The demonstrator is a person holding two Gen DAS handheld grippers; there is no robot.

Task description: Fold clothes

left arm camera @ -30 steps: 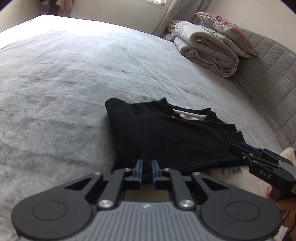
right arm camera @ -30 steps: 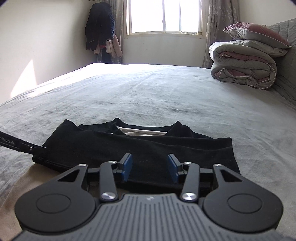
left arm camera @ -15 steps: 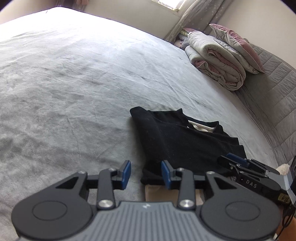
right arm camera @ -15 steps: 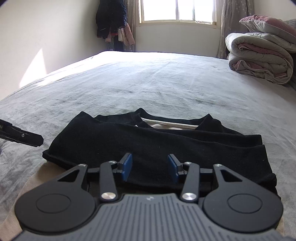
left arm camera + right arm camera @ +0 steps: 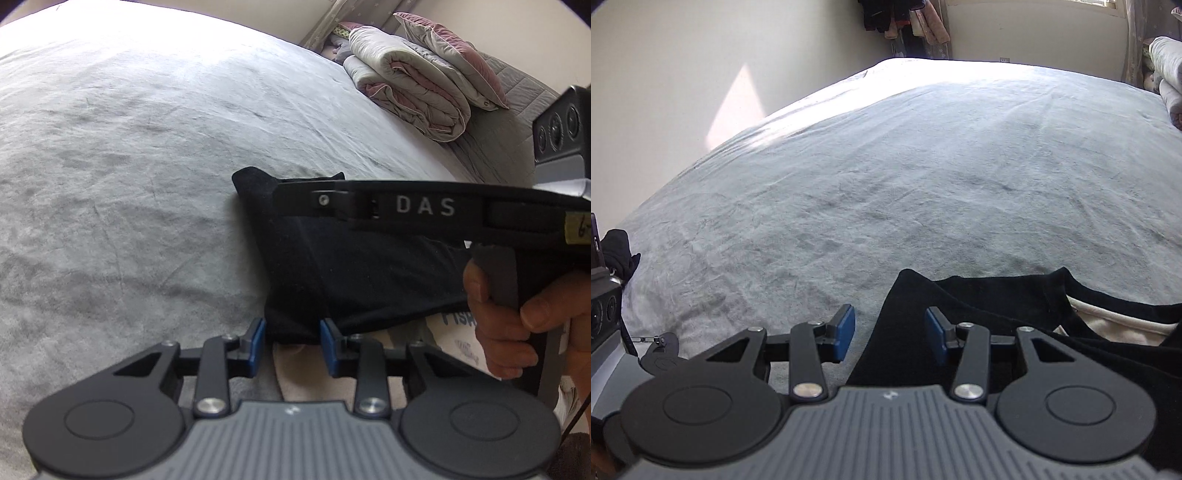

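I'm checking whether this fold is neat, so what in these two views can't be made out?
- Left wrist view: the right gripper crosses the black garment, hiding its collar and far edge.
- Right wrist view: the garment's right side runs off the frame.
- Printed cloth under it: lettering hidden by the hand.

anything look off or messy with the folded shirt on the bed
Nothing much stands out. The folded black shirt lies flat on the grey plush bed cover, with its edges fairly even. A strip of cream fabric shows at the neckline, probably an inner layer. Both grippers' jaws are open, holding nothing.
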